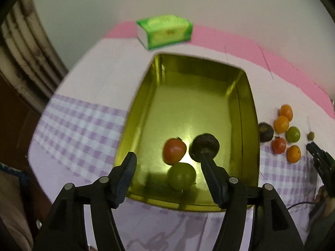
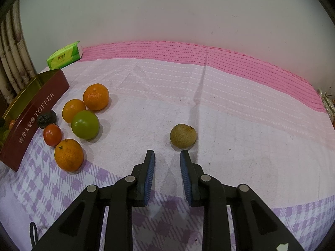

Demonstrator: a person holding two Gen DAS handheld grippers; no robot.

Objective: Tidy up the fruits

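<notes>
**Left wrist view: gripper spread over the tin, three fruits inside**

Your left gripper (image 1: pixel 166 165) hangs above the near end of the gold tin (image 1: pixel 245 96), with its fingers spread wide and nothing between them. Inside the tin lie a red tomato (image 1: pixel 174 151), a green fruit (image 1: pixel 181 176) touching it, and a dark wrinkled fruit (image 1: pixel 204 147) just beside the tomato, partly behind your right-hand finger. This view is a little blurred.

In the right wrist view, your right gripper (image 2: pixel 167 155) is low over the checked cloth (image 2: pixel 240 113), fingers apart and holding nothing. A brownish-green round fruit (image 2: pixel 183 136) sits just ahead of the fingertips, not touching them. Near the red side of the tin, a cluster waits on the cloth: three oranges (image 2: pixel 96 96), a green fruit, a small tomato (image 2: pixel 52 135) and a dark fruit (image 2: pixel 47 118). A green tissue pack (image 2: pixel 64 55) lies at the far edge
</notes>
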